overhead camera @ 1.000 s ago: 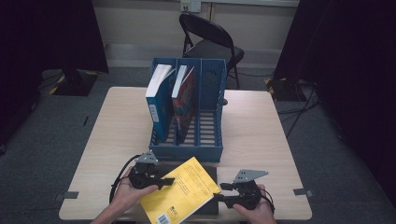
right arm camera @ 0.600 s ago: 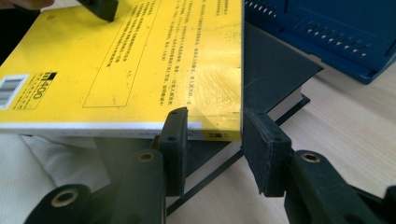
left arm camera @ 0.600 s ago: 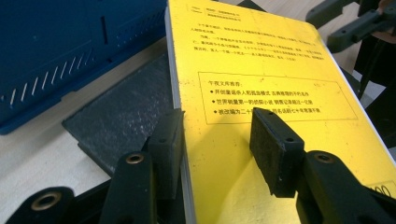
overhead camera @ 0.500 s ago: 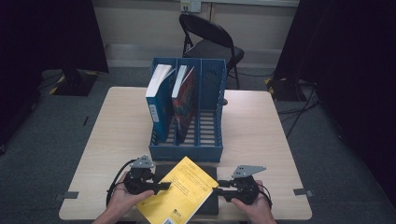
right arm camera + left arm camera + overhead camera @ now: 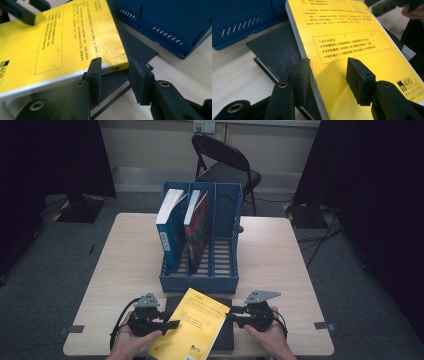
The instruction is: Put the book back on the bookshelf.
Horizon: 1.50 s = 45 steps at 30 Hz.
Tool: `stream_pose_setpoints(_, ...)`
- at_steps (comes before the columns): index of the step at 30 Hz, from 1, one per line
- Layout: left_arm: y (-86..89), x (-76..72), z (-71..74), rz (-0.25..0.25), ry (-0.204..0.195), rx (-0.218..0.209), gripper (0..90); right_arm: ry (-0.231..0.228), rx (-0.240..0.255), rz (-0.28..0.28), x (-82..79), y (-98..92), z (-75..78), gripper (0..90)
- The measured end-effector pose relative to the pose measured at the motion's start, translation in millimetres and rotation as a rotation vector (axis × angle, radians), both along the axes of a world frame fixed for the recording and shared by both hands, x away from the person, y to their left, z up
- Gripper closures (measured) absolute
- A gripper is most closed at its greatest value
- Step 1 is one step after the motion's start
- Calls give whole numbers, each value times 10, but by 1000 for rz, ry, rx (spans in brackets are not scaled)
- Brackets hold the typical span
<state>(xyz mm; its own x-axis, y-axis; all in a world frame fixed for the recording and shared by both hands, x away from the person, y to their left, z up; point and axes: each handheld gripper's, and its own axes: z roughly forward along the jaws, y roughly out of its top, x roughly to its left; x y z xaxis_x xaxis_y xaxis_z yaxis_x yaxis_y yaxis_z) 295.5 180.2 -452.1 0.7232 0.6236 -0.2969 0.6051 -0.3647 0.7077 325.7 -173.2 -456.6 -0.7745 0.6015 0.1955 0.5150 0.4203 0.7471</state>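
Two grippers flank one book. Left gripper [image 5: 327, 75]: jaws about half open and straddling the long left edge of the thin yellow paperback book [image 5: 352, 37]. One pad lies against the underside at the page edge; the other stands clear above the cover, so I read this as a cradle, not a clamp. Right gripper [image 5: 115, 72]: jaws have just been closing, with the paperback's far right corner between them. I see a gap at the outer pad, so there is no grip yet.

The paperback lies slantwise on a flat black hardcover book [image 5: 225, 340] at the near edge of the pale wooden table [image 5: 280, 270], between my two hands. Its long axis runs from near-left to far-right, toward the blue slotted plastic file rack [image 5: 200, 282] just beyond. The rack's right compartment stands empty. I judge the lift must turn that axis upright, with the right gripper nearer that slot.
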Motion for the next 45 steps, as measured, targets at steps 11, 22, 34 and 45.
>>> stream_pose_setpoints(11, 14, 207, 14, 19, 32, -16, 514, -28, 1, -27, -151, 82, 12, 584)
stream_pose_setpoints(22, 23, 241, 3, 28, 27, -30, 592, -7, 8, 19, -190, 191, -13, 624)
stream_pose_setpoints(34, 108, 71, 23, 30, 51, -15, 560, -20, -19, 16, 36, 286, 6, 636)
stream_pose_setpoints(45, 41, 118, -10, 69, 56, -17, 420, -34, -9, -2, 31, 281, -14, 604)
